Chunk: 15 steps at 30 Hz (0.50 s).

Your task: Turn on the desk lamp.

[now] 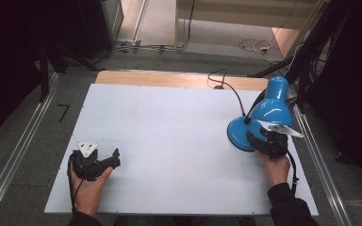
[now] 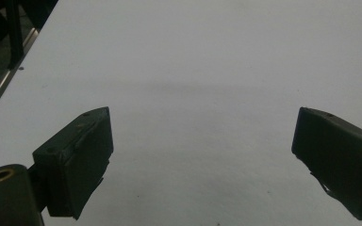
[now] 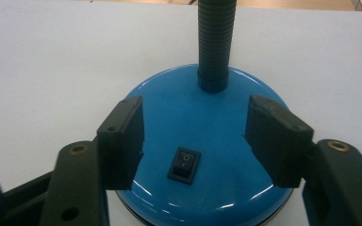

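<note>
- Lamp base (image 3: 202, 150), round and glossy blue, sits near the right edge of the white table (image 1: 169, 132), well apart from the left hand's side.
- In the right gripper view, a black rocker switch (image 3: 184, 165) lies on the near slope of the base, and a black ribbed neck (image 3: 214, 42) rises from its crown.
- The right gripper (image 3: 195, 139) hangs over the base with its jaws spread wide, one on either side of the switch; whether the pads actually touch the blue surface is hard to judge from this angle.
- From the high view, the blue shade (image 1: 273, 106) leans over the base, and a black cord (image 1: 228, 89) runs from the lamp toward the far edge of the table.
- The left gripper (image 2: 202, 141) rests low near the front left corner of the table, its jaws wide apart with bare white surface between them, holding nothing.
- The left hand (image 1: 90, 186) cradles that gripper from below.
</note>
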Motion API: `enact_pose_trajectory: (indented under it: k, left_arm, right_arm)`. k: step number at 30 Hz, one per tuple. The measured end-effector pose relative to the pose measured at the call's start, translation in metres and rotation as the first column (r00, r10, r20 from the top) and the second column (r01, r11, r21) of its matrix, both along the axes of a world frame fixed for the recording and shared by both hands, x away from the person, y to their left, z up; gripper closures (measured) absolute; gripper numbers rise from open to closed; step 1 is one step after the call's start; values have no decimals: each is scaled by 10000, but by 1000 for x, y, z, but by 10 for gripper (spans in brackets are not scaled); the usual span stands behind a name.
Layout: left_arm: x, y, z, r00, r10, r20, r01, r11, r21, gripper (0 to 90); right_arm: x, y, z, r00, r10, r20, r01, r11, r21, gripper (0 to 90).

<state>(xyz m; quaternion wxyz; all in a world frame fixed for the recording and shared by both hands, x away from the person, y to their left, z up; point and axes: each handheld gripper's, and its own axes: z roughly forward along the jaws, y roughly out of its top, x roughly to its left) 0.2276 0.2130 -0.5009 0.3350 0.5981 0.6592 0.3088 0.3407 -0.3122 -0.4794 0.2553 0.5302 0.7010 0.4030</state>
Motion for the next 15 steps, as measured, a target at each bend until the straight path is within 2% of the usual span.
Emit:
enact_pose_trajectory:
  k: [2,4,5,6,7,9,10,11,14,15]
  left_arm:
    - [0,0,0,10000,6,-24,-6,10000,-24,69]
    - [0,0,0,10000,-11,-42,10,10000,-8,69]
    - [0,0,0,10000,-15,-40,15,10000,-11,69]
    - [0,0,0,10000,-18,-41,18,10000,-16,69]
    - [0,0,0,10000,-28,-37,28,10000,-17,69]
    - [0,0,0,10000,-34,-38,34,10000,-7,68]
    - [0,0,0,10000,-35,-45,35,10000,-13,69]
    - [0,0,0,10000,-30,-49,30,10000,-18,69]
    - [0,0,0,10000,-26,-57,26,10000,-31,69]
    - [0,0,0,10000,-33,-63,32,10000,-36,69]
  right_arm:
    - [1,1,-2,9999,72,-85,-72,10000,-29,444]
    - [1,2,-3,9999,60,-116,-62,9999,-111,475]
    - [1,3,-6,9997,160,-162,-164,9996,-233,533]
    - [1,3,-6,9997,160,-162,-164,9996,-233,533]
    - [1,4,-8,9997,109,-229,-114,9997,-223,605]
    - [1,4,-9,9996,109,-244,-115,9997,-222,638]
    - [1,2,-10,9996,83,-284,-87,9999,-144,715]
    - [1,2,-10,9996,83,-284,-87,9999,-144,715]
    - [1,0,-11,9995,103,-287,-104,9999,-25,819]
    - [1,0,-11,9995,103,-287,-104,9999,-25,819]
